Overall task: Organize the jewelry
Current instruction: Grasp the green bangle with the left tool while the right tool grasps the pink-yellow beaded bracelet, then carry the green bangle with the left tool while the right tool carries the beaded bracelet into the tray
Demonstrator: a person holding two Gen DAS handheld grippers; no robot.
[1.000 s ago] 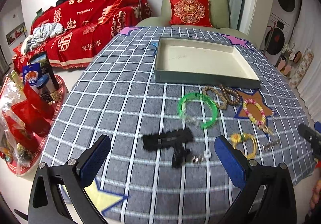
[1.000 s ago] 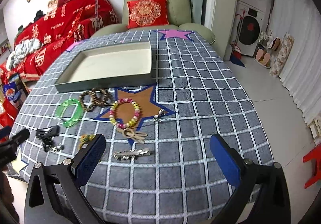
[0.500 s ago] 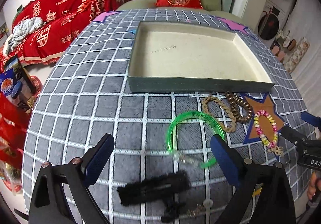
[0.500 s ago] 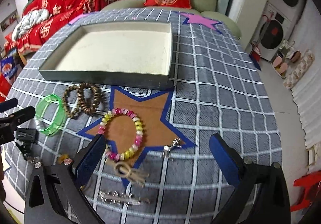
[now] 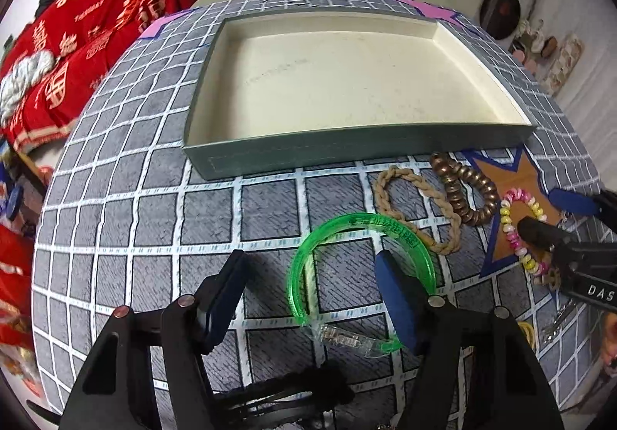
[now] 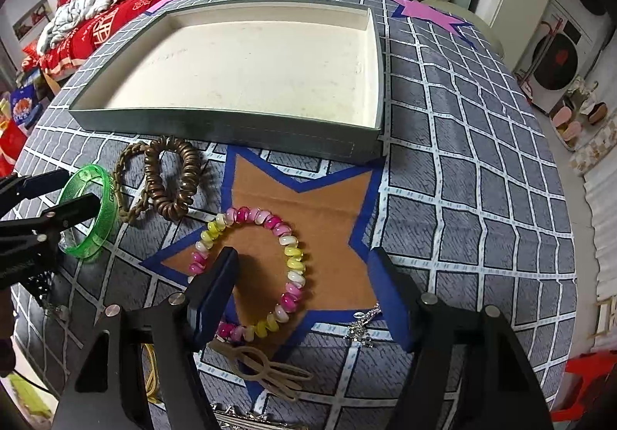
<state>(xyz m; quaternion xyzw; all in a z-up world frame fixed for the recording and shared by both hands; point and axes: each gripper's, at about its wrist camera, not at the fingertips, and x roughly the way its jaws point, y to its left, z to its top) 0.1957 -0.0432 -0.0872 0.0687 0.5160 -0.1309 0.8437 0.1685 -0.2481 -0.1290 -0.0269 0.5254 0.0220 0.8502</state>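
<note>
While both grippers drop from a second ago toward the jewelry just in front of the empty tray [image 5: 347, 156], their jaws are closing. Left gripper [image 5: 312, 299] straddles one side of the green bangle [image 5: 362, 225]; right gripper [image 6: 304, 295] straddles the pink-yellow bead bracelet [image 6: 289, 237]. Neither is clamped yet. Looks like two simultaneous picks, nothing in the tray so far.

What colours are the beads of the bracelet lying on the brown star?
Pink, yellow and white beads, clearest in the right wrist view.
</note>
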